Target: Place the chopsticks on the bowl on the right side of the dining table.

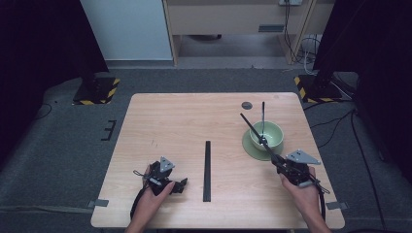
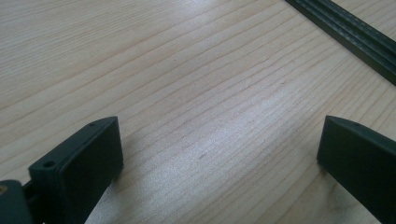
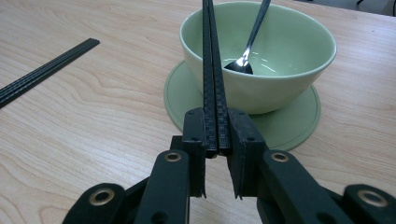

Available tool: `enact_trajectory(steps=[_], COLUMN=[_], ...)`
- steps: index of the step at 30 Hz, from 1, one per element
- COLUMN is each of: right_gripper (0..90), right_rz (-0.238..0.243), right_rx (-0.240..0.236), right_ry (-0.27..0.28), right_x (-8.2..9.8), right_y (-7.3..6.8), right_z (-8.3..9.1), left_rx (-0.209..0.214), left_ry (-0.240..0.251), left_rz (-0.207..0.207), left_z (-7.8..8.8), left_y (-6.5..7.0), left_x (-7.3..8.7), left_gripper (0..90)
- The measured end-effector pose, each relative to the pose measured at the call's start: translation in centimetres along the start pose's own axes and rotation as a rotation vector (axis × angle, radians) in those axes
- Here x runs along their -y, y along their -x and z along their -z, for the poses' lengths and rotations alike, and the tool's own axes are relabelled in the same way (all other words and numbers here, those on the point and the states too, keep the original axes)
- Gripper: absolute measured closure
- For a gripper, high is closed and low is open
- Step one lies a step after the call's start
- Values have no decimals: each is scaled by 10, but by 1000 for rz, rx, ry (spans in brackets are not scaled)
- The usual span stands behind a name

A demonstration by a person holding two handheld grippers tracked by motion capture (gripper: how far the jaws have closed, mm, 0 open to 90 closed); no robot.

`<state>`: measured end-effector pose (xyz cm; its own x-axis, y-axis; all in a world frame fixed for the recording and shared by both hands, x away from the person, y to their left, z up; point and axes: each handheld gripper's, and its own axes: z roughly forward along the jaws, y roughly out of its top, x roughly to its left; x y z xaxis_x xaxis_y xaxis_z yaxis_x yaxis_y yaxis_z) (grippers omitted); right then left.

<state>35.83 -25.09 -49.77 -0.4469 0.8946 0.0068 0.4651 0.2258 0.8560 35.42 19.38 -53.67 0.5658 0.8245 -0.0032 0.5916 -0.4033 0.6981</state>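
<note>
My right gripper [image 1: 278, 162] [image 3: 215, 135] is shut on a pair of black chopsticks [image 1: 251, 127] [image 3: 212, 56]. They rise from the jaws up and to the left, over the rim of a pale green bowl [image 1: 270, 131] [image 3: 280, 56]. The bowl stands on a green saucer [image 1: 252, 148] [image 3: 289, 126] at the table's right side. A metal spoon [image 1: 263, 116] [image 3: 250, 42] leans inside it. My left gripper [image 1: 180, 185] [image 2: 219, 135] rests low on the wood at the front left, open, with bare table between its jaws.
A long black ridged strip [image 1: 208, 170] [image 2: 345, 35] [image 3: 42, 72] lies lengthwise at the table's middle, between the two grippers. A small grey disc [image 1: 247, 105] sits near the far edge. Yellow-and-black striped stand bases [image 1: 97, 91] are on the floor beyond the wooden table [image 1: 170, 121].
</note>
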Motion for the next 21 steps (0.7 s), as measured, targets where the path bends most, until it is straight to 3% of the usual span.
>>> enact_trajectory(steps=[21], right_gripper=[784], right_rz=[7], right_rx=[-23], right_ry=[0], right_x=[-2], right_y=[5], right_z=[-4], left_rx=[0], left_ry=[0], left_rz=[0], left_z=[0], left_y=[0], left_x=[0], left_gripper=[0])
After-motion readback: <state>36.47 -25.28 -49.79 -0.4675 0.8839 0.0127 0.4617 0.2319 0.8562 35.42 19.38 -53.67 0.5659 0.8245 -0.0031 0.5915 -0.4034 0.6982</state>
